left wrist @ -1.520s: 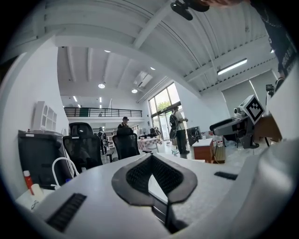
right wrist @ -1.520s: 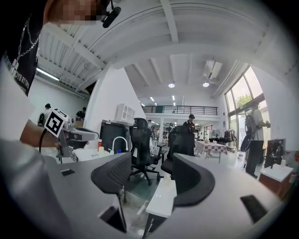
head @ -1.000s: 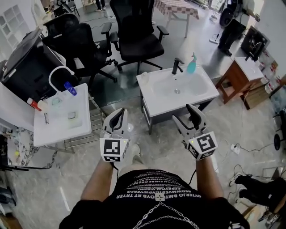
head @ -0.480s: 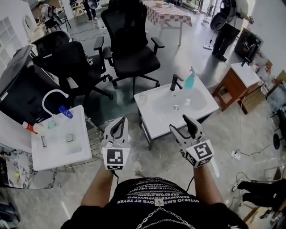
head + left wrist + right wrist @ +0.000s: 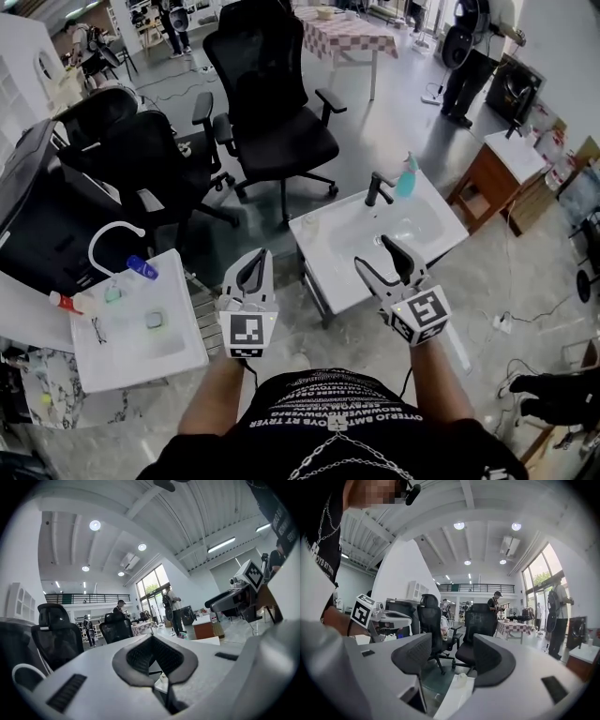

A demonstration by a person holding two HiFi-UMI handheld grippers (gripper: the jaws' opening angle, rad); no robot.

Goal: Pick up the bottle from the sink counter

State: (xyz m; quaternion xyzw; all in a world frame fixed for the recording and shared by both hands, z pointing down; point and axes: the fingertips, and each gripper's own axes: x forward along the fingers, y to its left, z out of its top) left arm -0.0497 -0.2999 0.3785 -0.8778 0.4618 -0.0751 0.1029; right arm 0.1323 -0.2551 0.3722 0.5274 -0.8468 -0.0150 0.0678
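Observation:
A teal spray bottle [image 5: 406,176] stands upright at the back right of the white sink counter [image 5: 323,246], next to a black faucet [image 5: 378,187]. My right gripper [image 5: 375,254] hovers over the counter's near edge, well short of the bottle, jaws open and empty. In the right gripper view the right gripper [image 5: 452,644] frames the counter's white corner [image 5: 454,693] below. My left gripper [image 5: 256,255] hangs left of the counter over the floor, pads touching with nothing between them; the left gripper view shows the left gripper [image 5: 152,639] shut.
A second white sink [image 5: 164,356] at the left carries a white faucet, a blue bottle [image 5: 142,267] and a red item [image 5: 61,302]. Black office chairs [image 5: 272,103] stand behind the counter. A wooden cabinet [image 5: 497,178] sits to its right. Cables lie on the floor at right.
The person has stepped closer to the sink counter. The right gripper now overlaps its near edge. Both grippers keep the same jaw positions.

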